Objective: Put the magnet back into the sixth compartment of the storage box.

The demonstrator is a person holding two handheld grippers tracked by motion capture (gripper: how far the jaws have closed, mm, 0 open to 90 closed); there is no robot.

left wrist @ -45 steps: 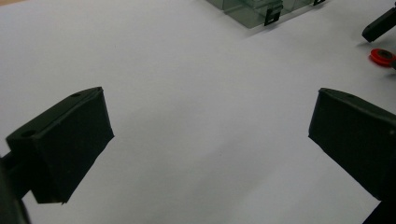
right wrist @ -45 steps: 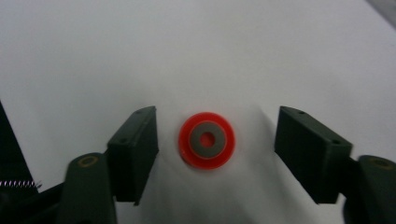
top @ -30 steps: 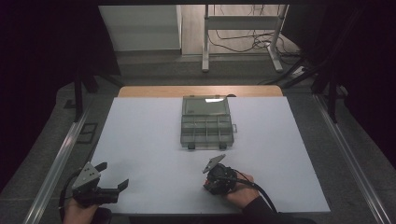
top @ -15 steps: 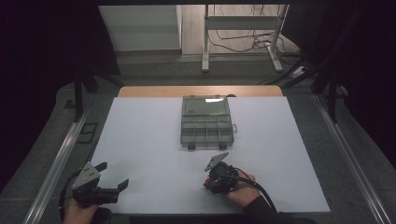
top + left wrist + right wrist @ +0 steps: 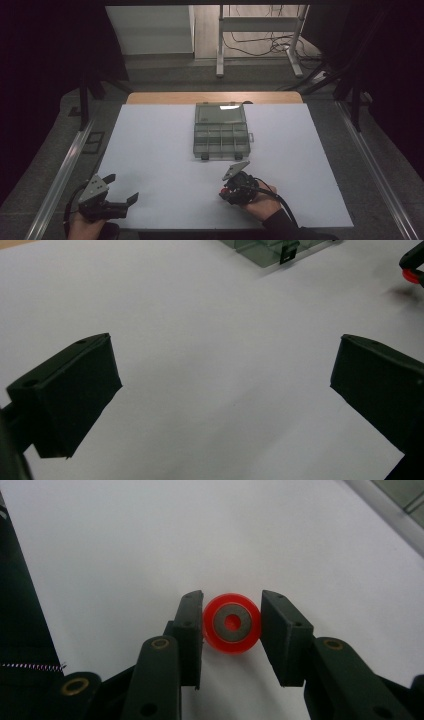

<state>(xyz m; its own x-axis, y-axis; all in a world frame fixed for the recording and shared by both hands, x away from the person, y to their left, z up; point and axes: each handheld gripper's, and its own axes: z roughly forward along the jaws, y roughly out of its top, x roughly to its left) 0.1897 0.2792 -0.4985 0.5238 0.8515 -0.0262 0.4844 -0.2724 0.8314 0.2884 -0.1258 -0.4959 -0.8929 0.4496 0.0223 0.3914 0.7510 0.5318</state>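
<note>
The red wheel (image 5: 231,623) sat clamped between the closed jaws of the right gripper (image 5: 227,191) near the worktop's (image 5: 150,150) front edge, the compartment box (image 5: 221,131) lying straight ahead toward the back edge, while the left gripper (image 5: 121,191) gaped empty at the front-left corner.

The left gripper (image 5: 122,190) rests low at the near left corner of the white table (image 5: 150,150), its jaws spread wide with nothing between them; the right gripper (image 5: 231,625) sits near the table's near edge, right of centre, jaws clamped on a red wheel (image 5: 231,623); both hands come in from that edge.
</note>
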